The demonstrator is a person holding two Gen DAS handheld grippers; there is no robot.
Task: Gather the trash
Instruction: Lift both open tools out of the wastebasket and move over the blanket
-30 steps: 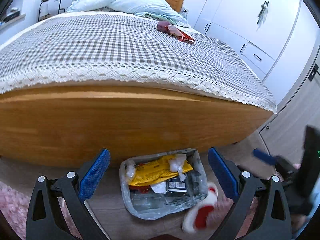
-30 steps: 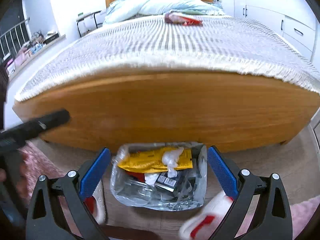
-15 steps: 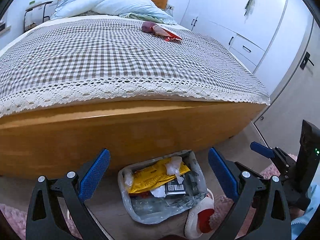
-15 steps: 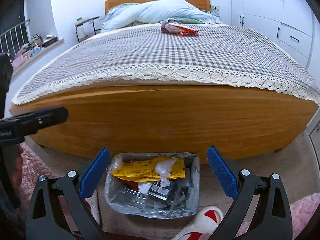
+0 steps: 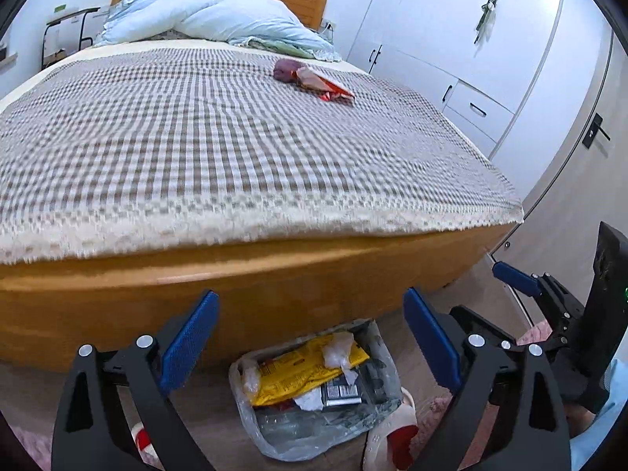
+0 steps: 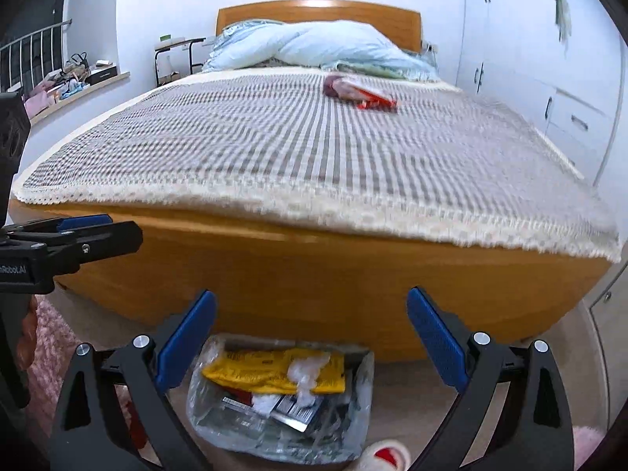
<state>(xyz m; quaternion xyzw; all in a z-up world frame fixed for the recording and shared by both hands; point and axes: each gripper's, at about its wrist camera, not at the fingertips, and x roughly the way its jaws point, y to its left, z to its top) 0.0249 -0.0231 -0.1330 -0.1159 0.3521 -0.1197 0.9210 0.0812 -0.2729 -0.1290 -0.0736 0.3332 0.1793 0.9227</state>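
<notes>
A clear plastic trash bag [image 5: 314,400] [image 6: 282,404] lies on the floor at the foot of the bed, holding a yellow wrapper [image 5: 306,365] [image 6: 271,369], crumpled tissue and other litter. On the checked bedspread far ahead lie a red snack wrapper [image 5: 329,88] [image 6: 373,100] and a purplish crumpled piece [image 5: 284,68] [image 6: 333,86] beside it. My left gripper [image 5: 310,333] is open and empty above the bag. My right gripper [image 6: 312,333] is open and empty too, and shows at the right edge of the left wrist view.
The wooden bed frame [image 5: 274,274] stands directly ahead, with pale blue pillows [image 5: 219,15] at the headboard. White wardrobes [image 5: 451,39] line the right wall. A red and white slipper [image 5: 392,431] rests by the bag on the floor. Pink rug [image 6: 47,353] lies at left.
Both grippers have risen, so more of the bedspread shows and the trash bag sits lower in view. Both stay open and empty.
</notes>
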